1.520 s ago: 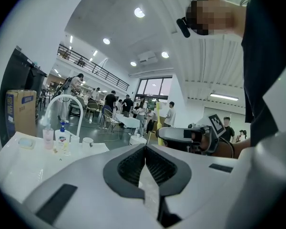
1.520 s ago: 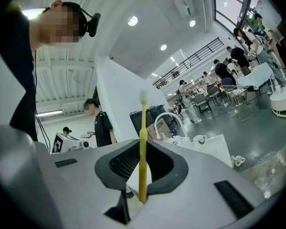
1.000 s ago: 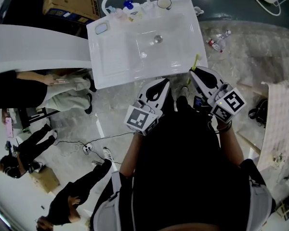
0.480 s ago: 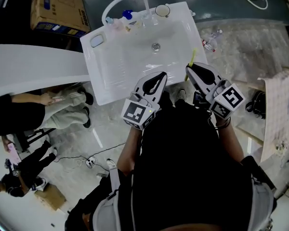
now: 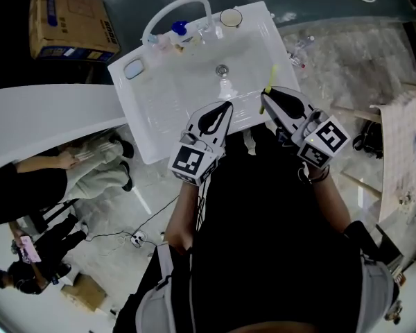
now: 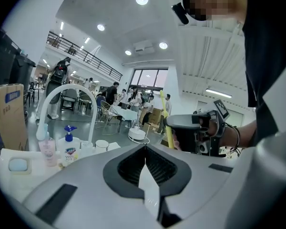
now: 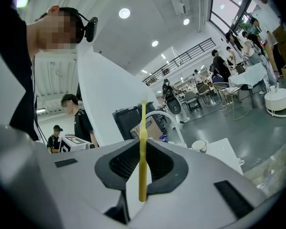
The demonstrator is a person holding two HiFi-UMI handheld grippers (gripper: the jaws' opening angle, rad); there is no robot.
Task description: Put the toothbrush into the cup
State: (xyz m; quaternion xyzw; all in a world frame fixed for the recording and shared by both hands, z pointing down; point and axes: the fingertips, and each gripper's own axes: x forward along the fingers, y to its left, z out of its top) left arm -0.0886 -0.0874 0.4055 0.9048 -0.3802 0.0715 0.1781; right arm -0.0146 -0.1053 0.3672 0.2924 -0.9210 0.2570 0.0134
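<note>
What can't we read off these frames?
- toothbrush head: in the right gripper view it blurs into the pale background; in the head view it is too small.
- cup contents: too small in the head view; seen side-on in the right gripper view.
- sink basin: hidden behind the left hand-held gripper in the left gripper view.

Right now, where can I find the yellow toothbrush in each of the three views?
Head view: the toothbrush is right of centre, at the sink's near edge, held in the right tool.
Left gripper view: the toothbrush is right of centre, sticking up from the right tool.
Right gripper view: the toothbrush is central, upright between the jaws.
Shared landmark: the white arched faucet.
</note>
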